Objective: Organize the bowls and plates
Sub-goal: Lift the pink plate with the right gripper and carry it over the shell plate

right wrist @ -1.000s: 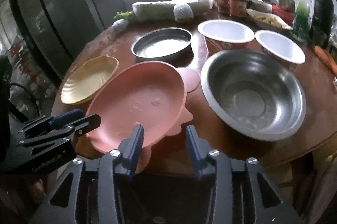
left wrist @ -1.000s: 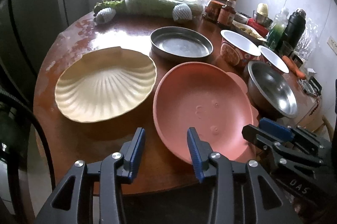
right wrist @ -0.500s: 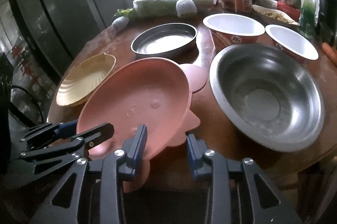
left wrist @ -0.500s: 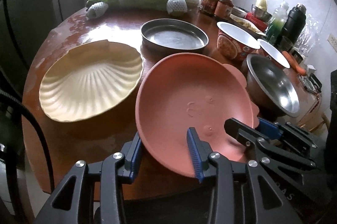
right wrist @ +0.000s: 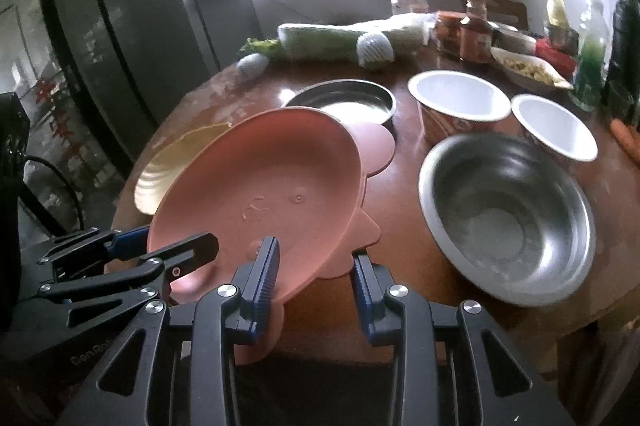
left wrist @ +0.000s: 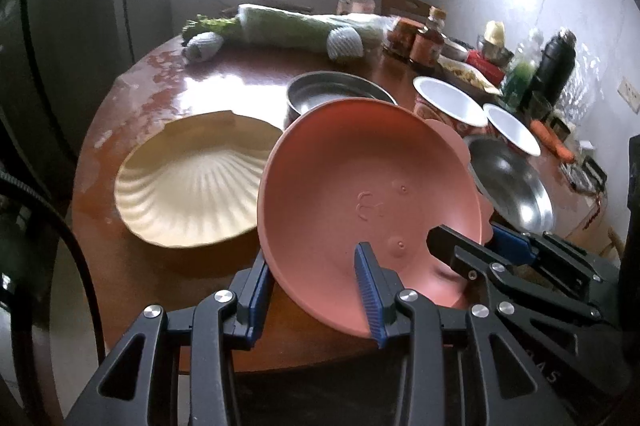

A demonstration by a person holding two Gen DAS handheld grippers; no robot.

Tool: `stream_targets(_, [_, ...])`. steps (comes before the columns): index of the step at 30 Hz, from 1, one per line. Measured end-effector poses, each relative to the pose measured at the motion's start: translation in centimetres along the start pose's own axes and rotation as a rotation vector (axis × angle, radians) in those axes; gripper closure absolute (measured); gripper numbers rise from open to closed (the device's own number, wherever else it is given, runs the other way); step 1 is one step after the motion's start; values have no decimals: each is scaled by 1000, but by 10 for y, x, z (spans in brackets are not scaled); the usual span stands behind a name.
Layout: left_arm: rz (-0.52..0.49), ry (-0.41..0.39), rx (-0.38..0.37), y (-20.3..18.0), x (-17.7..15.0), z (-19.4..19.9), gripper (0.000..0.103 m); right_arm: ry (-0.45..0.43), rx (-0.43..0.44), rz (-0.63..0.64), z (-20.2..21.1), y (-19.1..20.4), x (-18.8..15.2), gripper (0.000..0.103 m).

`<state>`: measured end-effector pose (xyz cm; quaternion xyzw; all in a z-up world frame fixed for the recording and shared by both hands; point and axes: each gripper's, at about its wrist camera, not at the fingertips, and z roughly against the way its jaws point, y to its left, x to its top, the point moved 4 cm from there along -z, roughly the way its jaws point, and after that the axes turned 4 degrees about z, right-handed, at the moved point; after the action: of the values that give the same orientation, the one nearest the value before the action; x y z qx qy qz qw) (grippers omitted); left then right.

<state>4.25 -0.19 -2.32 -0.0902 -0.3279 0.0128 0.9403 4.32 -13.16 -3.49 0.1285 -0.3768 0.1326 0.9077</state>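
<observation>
Both tools grip the pink plate [left wrist: 360, 185] – left tool [left wrist: 316, 286] and right tool [right wrist: 316, 278] clamped on its near rim (jaws just narrowed) – tilted above the worktop [left wrist: 224, 81], right of the shell plate [left wrist: 192, 181].

The pink plate [left wrist: 360, 193] tilts up over the round wooden table [left wrist: 132, 258], its near rim pinched by the left gripper [left wrist: 312, 286] and the right gripper [left wrist: 464, 246], beside the cream shell-shaped plate [left wrist: 192, 181].
</observation>
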Motion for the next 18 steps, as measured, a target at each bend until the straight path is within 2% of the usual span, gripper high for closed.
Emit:
stream_targets(10, [84,-63,77,52,19,13,63,-20,68,78,-19,43,29,67])
stream_targets(18, [121,-74,121,88,35,8,62,-42,108,111,-37,77,56,67])
